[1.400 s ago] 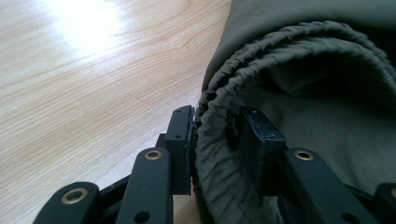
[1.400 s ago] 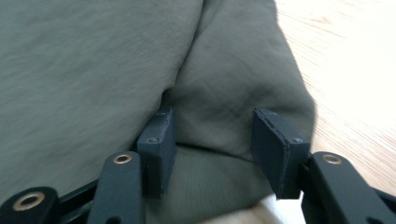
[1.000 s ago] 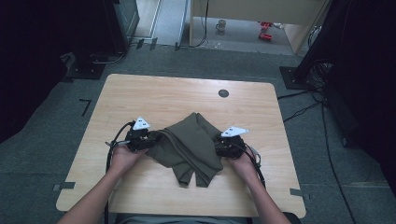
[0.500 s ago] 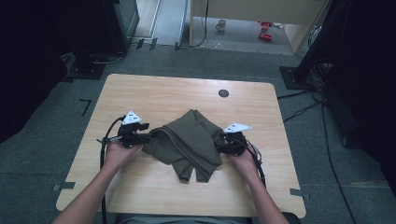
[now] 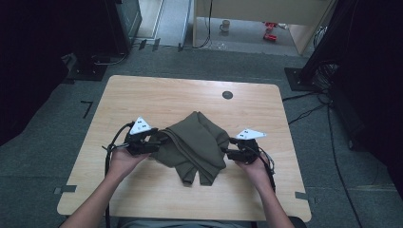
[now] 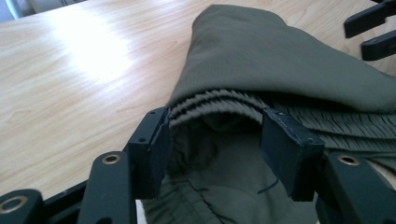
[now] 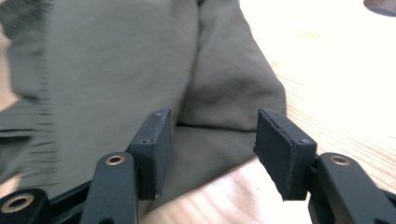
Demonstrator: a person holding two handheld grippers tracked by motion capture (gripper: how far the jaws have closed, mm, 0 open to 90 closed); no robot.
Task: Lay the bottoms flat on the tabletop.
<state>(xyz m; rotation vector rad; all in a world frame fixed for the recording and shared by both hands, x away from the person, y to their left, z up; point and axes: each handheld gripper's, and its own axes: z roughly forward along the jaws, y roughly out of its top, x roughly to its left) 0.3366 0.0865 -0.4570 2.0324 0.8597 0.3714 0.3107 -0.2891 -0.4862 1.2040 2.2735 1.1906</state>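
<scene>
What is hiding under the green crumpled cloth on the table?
Under the olive-green crumpled cloth only the light wooden table shows around its edges. Its folds hide more of its own fabric and ribbed band; anything beneath the pile is covered and cannot be seen.

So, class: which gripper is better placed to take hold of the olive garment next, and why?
Left. The left gripper has its open jaws around the olive garment's ribbed waistband, ready to close. The right gripper's open jaws sit at the fabric's edge, partly over bare table.
</scene>
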